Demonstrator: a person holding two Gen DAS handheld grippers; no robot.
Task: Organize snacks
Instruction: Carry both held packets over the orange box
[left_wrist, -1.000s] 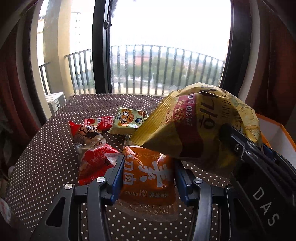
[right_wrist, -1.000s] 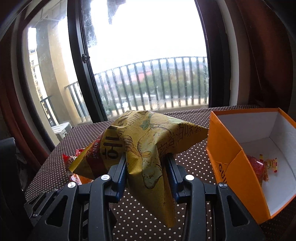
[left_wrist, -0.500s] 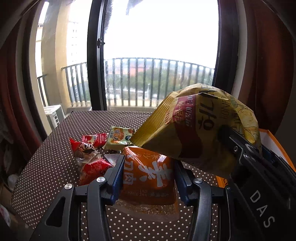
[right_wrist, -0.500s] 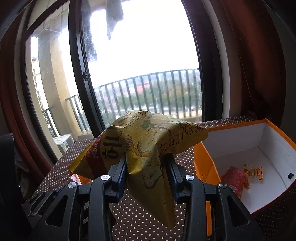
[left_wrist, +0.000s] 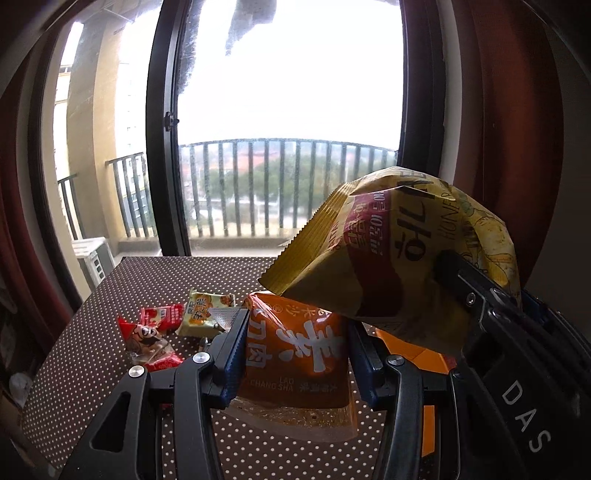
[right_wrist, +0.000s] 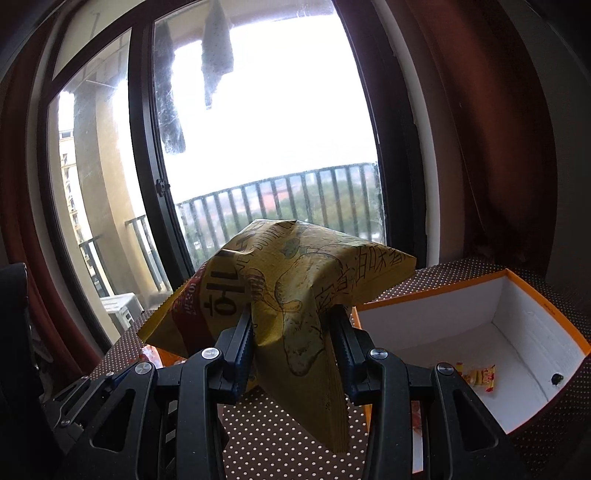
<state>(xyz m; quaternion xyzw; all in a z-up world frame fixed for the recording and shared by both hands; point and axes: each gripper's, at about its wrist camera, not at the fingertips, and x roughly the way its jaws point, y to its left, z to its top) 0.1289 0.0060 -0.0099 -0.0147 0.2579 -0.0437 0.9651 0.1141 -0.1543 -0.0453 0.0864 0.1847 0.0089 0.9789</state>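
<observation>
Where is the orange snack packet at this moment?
In the left wrist view, the orange snack packet is clamped in the left hand-held gripper, lifted above the dotted table, just below the big yellow bag.

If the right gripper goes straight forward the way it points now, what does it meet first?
Probably nothing soon. The right gripper, shut on the yellow chip bag, points toward the window; the orange box lies off to its right. Depth is unclear.
</observation>
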